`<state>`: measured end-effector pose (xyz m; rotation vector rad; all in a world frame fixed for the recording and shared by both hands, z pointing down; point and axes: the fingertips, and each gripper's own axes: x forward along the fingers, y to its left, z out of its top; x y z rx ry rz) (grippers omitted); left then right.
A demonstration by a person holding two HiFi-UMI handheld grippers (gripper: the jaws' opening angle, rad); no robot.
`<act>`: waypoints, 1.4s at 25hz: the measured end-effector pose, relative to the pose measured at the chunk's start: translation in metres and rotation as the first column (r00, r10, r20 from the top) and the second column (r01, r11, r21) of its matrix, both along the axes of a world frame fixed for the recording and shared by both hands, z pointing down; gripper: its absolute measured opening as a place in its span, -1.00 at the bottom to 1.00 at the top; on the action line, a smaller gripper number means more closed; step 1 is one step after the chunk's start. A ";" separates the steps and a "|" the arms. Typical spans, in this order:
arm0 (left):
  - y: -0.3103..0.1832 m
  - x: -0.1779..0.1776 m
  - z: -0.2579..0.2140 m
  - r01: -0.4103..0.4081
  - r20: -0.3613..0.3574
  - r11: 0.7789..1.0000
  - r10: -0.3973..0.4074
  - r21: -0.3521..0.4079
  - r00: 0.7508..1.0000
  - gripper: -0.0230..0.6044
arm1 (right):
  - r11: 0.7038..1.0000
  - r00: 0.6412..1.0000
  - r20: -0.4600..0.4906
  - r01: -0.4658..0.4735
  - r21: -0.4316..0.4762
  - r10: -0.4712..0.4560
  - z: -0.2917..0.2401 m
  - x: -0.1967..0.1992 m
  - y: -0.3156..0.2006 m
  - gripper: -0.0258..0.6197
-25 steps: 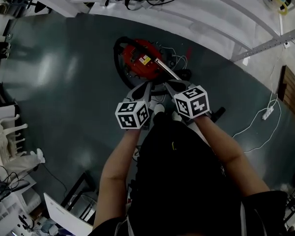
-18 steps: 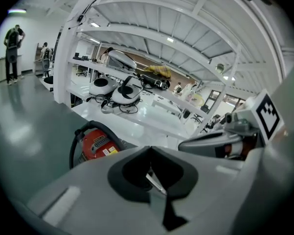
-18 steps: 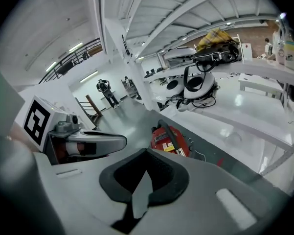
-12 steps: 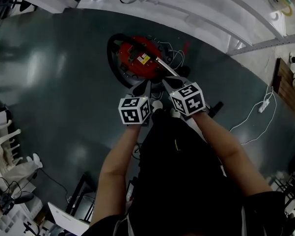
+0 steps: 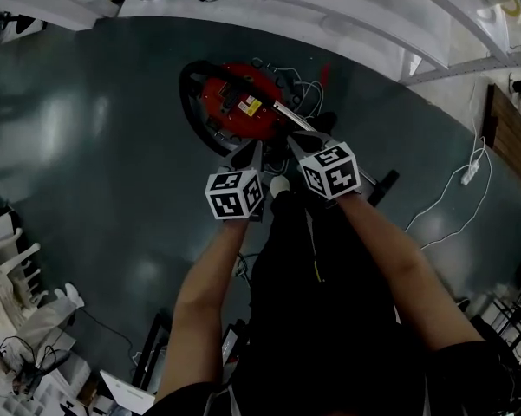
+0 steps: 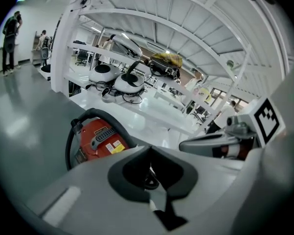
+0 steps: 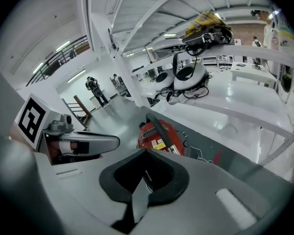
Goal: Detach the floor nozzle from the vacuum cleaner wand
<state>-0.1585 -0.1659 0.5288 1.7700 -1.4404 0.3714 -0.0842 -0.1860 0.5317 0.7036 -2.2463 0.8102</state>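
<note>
- Stands on a dark glossy floor (image 5: 113, 146), looking steeply down over both bare forearms.
- Holds the left gripper (image 5: 250, 152) and the right gripper (image 5: 302, 143) side by side and close together, both angled downward toward the red vacuum cleaner (image 5: 243, 107).
- Has the left jaws clenched together, with nothing between them.
- Has the right jaws pressed shut as well, likewise empty.
- Carries a marker cube on each gripper, the two cubes near each other above the person's dark clothing.
- Finds the vacuum cleaner lying on the floor just beyond the fingertips, with a black hose (image 5: 191, 102) curving round its left side.
- Finds the metal wand (image 5: 290, 118) running from the red body toward the near right, its near end hidden beneath the right gripper.
- Cannot make out the floor nozzle in any view.
- Sees a white power strip (image 5: 470, 172) with its cable on the floor at the right, well apart from the vacuum cleaner.
- Sees white shelving (image 5: 347, 16) along the far side.
</note>
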 end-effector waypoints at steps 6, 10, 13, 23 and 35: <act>-0.022 0.005 0.018 0.062 0.004 0.998 -0.062 0.022 0.998 -0.91 | 0.999 1.000 0.005 0.028 -0.027 -0.028 0.032 -0.001 -0.013 -0.93; -0.030 0.017 0.042 0.108 -0.065 0.994 -0.108 -0.014 0.992 -0.91 | 0.998 0.999 0.007 0.051 -0.030 -0.051 0.050 0.001 -0.021 -0.93; -0.031 0.018 0.059 0.146 -0.078 0.989 -0.148 -0.037 0.986 -0.90 | 0.998 0.998 0.017 0.061 -0.016 -0.061 0.061 0.006 -0.024 -0.93; -0.067 -0.011 0.092 0.281 -0.075 0.960 -0.281 -0.017 0.957 -0.90 | 0.989 0.989 0.026 0.146 -0.029 -0.145 0.106 0.003 -0.034 -0.92; -0.103 -0.023 0.118 0.315 -0.052 0.949 -0.316 -0.031 0.947 -0.87 | 0.976 0.976 -0.016 0.216 0.004 -0.216 0.141 -0.022 -0.071 -0.75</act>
